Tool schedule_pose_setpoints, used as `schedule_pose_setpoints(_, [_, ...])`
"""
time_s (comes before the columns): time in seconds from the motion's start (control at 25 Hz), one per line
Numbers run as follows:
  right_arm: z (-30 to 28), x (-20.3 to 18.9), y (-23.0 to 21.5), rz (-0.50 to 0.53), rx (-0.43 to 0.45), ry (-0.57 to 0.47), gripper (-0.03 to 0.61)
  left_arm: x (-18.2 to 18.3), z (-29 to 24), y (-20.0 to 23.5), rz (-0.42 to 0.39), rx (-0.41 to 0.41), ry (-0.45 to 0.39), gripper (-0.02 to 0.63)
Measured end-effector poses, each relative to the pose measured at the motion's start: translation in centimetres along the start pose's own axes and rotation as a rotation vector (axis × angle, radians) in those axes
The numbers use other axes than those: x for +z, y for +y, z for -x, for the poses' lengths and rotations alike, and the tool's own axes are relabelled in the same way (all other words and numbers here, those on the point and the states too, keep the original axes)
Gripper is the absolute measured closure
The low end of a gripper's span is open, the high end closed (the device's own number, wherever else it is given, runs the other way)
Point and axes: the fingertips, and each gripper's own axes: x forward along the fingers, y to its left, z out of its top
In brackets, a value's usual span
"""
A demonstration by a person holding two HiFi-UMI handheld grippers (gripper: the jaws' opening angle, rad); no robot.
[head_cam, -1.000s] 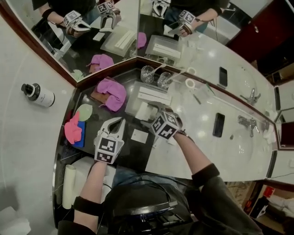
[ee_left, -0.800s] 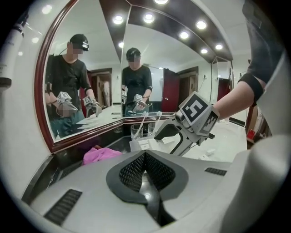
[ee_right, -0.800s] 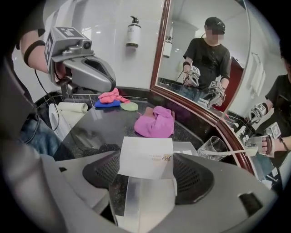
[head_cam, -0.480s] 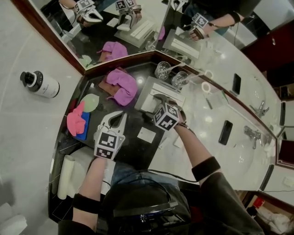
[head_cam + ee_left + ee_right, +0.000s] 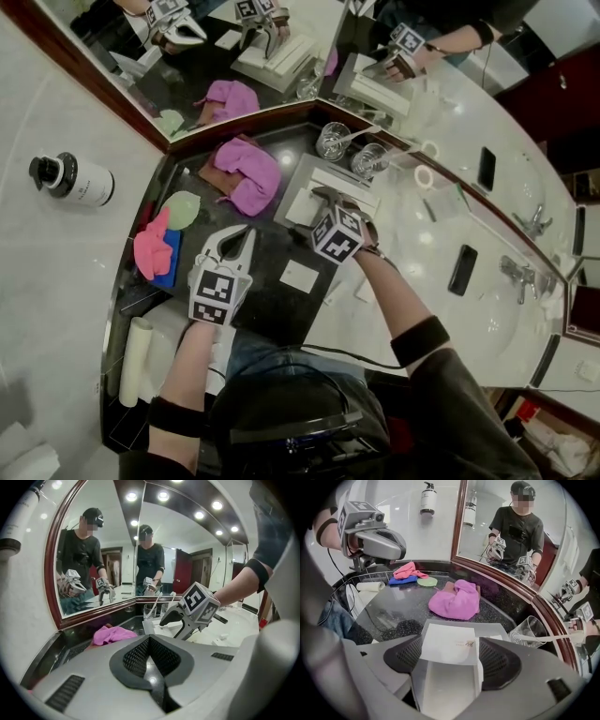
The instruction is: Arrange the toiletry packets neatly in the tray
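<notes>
packet point(image 5: 449, 648): white, clamped in my right gripper point(image 5: 324, 199), over the tray point(image 5: 493, 629) | second packet point(image 5: 298, 276): flat on black counter point(image 5: 270, 302) | my left gripper point(image 5: 149, 644): jaws together, empty, near it

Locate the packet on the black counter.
Head view: the packet lies flat on the black counter, just right of the left claw and below the tray's left end.

Left gripper point(image 5: 240, 234) jaws closed, empty, angled down; right gripper point(image 5: 322, 197) steeper, jaws clamping packet point(image 5: 447, 649).
</notes>
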Motion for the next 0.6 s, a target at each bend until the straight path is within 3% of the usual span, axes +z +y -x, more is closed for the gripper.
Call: schedule_pose_setpoints(0.6, [2.1, 0.4, 0.3, 0.006, -0.011, -0.054, 0.163, 0.7, -0.1, -1.0, -0.012, -0.007, 0.002, 0.612])
